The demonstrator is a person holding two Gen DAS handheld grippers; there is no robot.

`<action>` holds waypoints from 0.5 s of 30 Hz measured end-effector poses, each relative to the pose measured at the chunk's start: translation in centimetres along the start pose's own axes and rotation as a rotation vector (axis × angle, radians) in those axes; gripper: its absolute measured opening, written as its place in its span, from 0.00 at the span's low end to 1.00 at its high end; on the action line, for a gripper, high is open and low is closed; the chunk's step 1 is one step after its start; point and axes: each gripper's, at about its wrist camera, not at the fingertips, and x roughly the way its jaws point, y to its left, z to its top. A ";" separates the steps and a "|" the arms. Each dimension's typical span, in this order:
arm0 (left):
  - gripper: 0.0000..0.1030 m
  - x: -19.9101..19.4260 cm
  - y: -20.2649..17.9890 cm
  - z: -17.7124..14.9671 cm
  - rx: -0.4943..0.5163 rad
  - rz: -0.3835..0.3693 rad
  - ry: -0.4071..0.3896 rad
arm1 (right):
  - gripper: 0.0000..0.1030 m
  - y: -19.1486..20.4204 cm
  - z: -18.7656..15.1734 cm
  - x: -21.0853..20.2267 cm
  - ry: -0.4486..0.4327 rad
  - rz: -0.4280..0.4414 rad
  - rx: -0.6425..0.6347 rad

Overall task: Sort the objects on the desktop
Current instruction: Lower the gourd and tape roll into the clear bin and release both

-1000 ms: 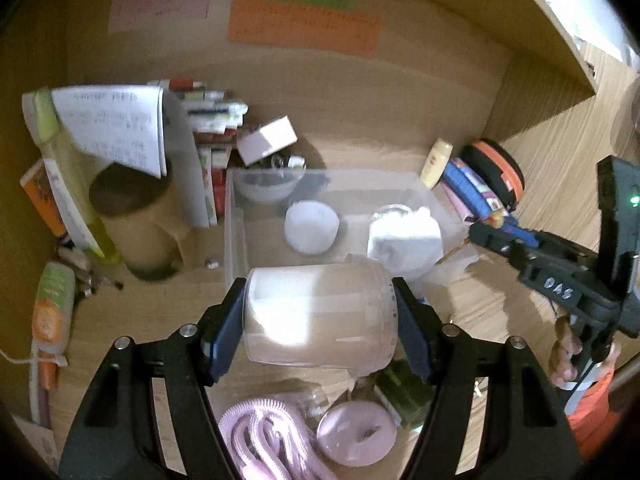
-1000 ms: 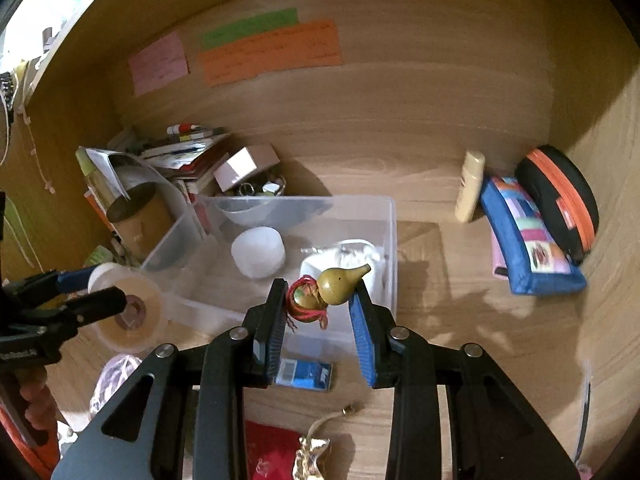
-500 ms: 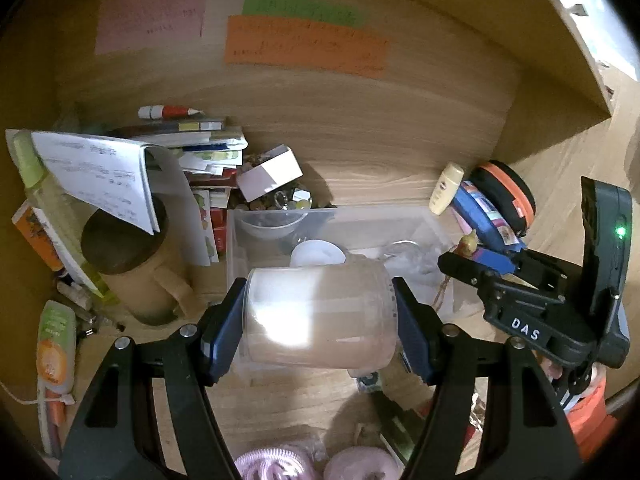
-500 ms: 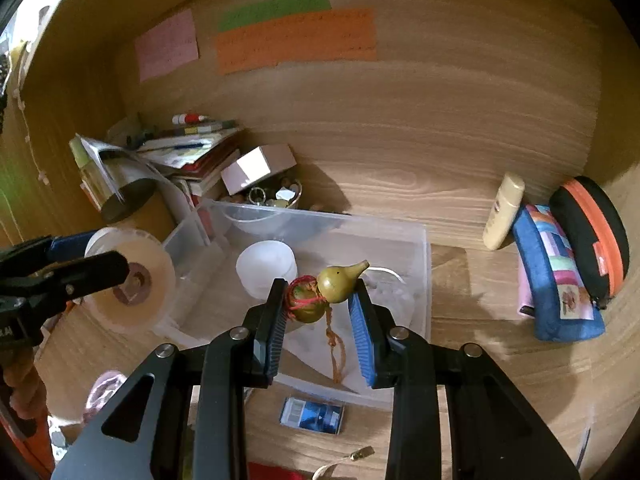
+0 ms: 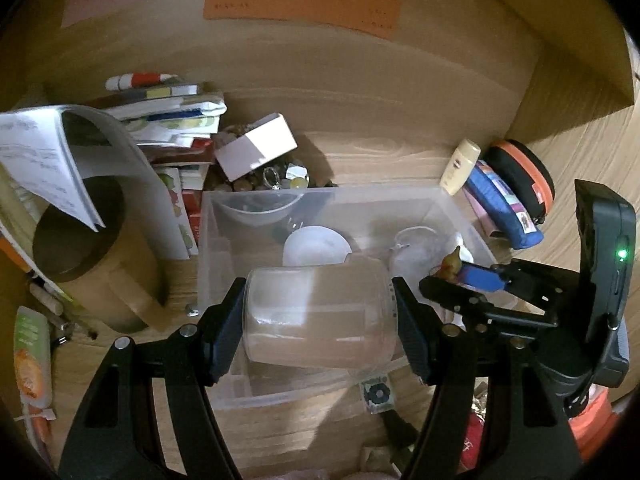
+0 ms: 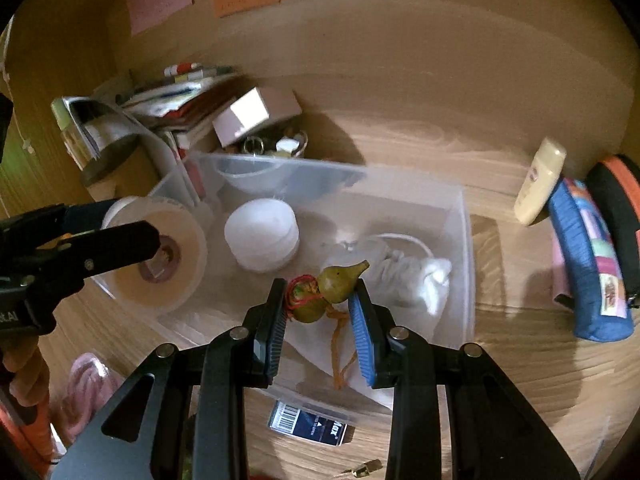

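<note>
Grippers lower over clear bin (image 6: 466, 240), left (image 5: 318, 320) clamping tape roll (image 5: 318, 314), right (image 6: 318, 300) clamping gourd charm (image 6: 332, 286).

A wide roll of clear tape (image 5: 318, 314), its core facing sideways, was clamped between the left gripper (image 5: 318, 320) jaws above the near left part of a clear plastic bin (image 6: 466, 240). A small olive-green gourd charm (image 6: 328, 292), wound with red thread and trailing an orange cord, was pinched by the right gripper (image 6: 320, 316) over the bin's middle.
</note>
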 end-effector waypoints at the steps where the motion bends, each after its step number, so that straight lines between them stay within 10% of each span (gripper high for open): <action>1: 0.67 0.2 0.0 0.0 0.002 0.001 0.004 | 0.27 0.0 0.0 0.2 0.005 0.002 0.001; 15: 0.67 3.6 -0.3 -1.0 0.020 -0.018 0.102 | 0.27 -0.1 -0.4 1.6 0.038 0.006 0.011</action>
